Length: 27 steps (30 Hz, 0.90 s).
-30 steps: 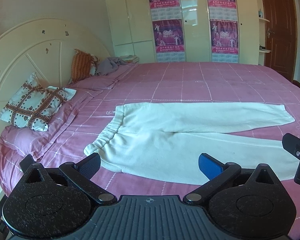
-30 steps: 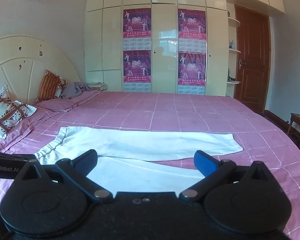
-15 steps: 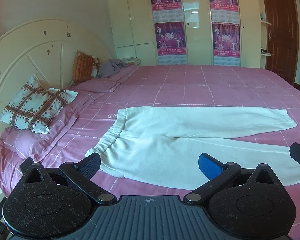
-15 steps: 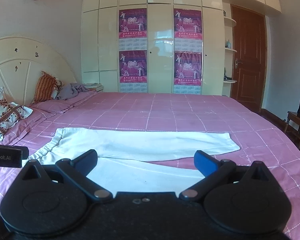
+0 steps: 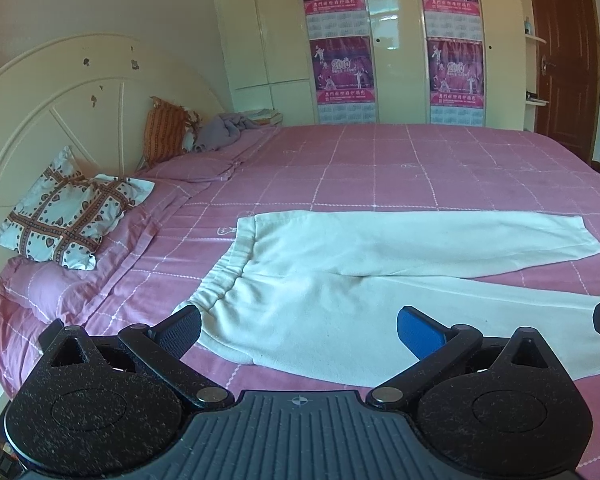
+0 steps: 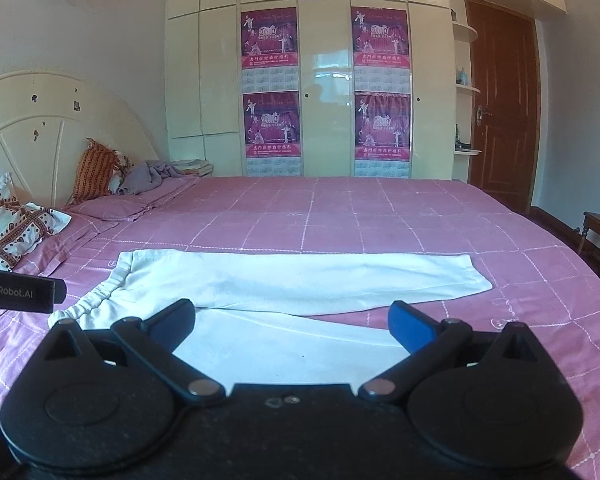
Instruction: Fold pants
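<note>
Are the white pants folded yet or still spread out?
Spread flat, unfolded: on the white pants both legs lie side by side on the bed, waistband toward the pillows.

Both views bright w/ daylight, warm yellowish cast on walls. Glossy wardrobe doors (image 6: 328, 92) show a pale window reflection, so light seems to come from behind the cameras. White pants (image 5: 380, 276) look slightly bluish, near washed out in right wrist view (image 6: 284, 344). Soft shadows only; dark wooden door (image 6: 500, 104) loses some detail. Strong fisheye bend: headboard (image 5: 80, 92) curves, corners vignette to black. Focus decent mid-frame, softer at the edges; poster text unreadable.
</note>
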Each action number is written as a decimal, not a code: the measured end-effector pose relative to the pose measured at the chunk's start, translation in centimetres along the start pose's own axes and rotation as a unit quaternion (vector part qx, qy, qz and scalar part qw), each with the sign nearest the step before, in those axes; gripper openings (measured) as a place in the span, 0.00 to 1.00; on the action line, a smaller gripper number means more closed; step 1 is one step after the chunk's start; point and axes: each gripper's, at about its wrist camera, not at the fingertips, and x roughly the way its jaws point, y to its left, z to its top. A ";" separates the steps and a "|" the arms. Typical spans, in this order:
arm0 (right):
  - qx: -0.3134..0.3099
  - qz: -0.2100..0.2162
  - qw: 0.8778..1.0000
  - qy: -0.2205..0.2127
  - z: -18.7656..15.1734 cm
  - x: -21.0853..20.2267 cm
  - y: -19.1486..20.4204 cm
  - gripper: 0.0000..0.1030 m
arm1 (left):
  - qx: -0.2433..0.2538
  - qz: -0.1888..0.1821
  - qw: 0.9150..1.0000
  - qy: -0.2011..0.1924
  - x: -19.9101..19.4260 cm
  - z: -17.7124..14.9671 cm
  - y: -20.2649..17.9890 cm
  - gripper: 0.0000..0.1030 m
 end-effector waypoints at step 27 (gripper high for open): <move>-0.016 0.047 0.998 0.037 3.1 8.5 5.5 1.00 | -0.012 0.007 0.999 0.033 11.3 3.9 4.0 1.00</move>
